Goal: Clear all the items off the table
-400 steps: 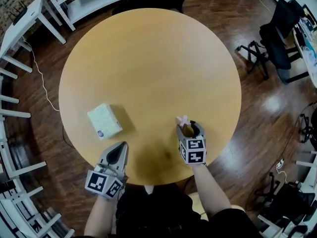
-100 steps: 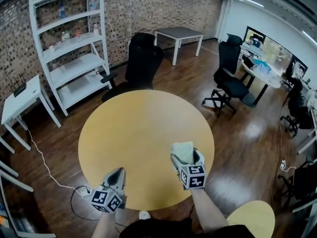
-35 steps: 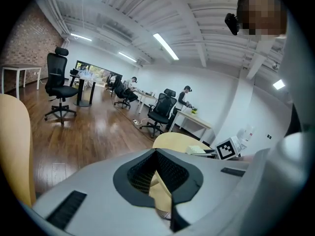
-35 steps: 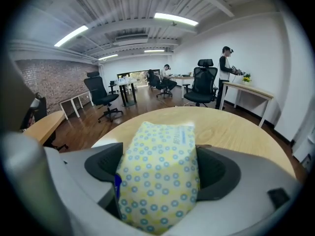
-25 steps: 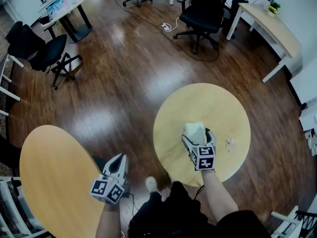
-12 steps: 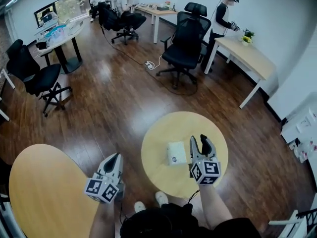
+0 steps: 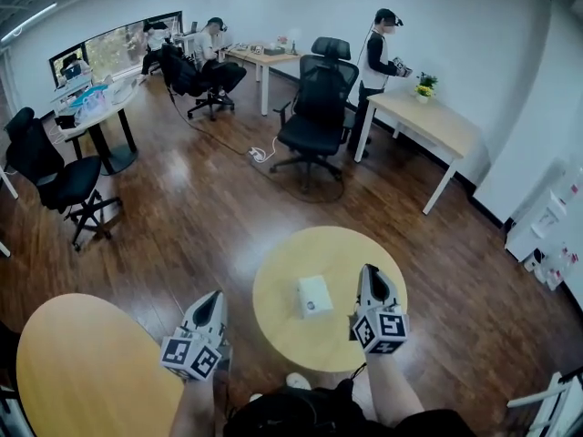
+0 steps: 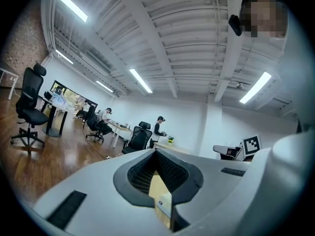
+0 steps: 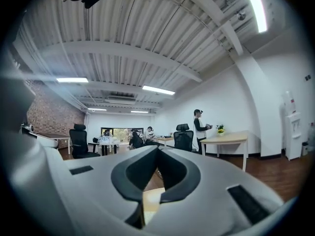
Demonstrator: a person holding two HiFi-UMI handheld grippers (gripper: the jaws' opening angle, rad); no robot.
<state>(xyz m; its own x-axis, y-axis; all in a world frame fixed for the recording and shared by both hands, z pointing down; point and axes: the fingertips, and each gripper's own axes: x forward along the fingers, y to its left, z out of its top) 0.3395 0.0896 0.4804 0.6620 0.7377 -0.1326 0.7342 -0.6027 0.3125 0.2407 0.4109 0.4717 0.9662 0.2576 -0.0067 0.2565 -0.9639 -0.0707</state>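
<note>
A white tissue box (image 7: 314, 296) lies on the small round yellow table (image 7: 301, 335) in front of me. My right gripper (image 7: 373, 272) is held up level to the right of the box, apart from it. Its jaws have just been closing and now meet with nothing between them (image 9: 158, 150). My left gripper (image 7: 214, 299) hovers left of the small table, shut and empty (image 8: 156, 154). Below its closed tips I see a strip of the tabletop (image 8: 155, 187) and a corner of the box (image 8: 165, 206).
The large round yellow table (image 7: 82, 371) is at the lower left, bare where it shows. Across the wooden floor stand black office chairs (image 7: 314, 107), a light desk (image 7: 428, 121) by the white wall and another table (image 7: 91, 98). Several people stand or sit at the back.
The right gripper let go of the tissue box on the small table, rose and shut its jaws. Both grippers lifted to level, and my view tilted up into the room.
</note>
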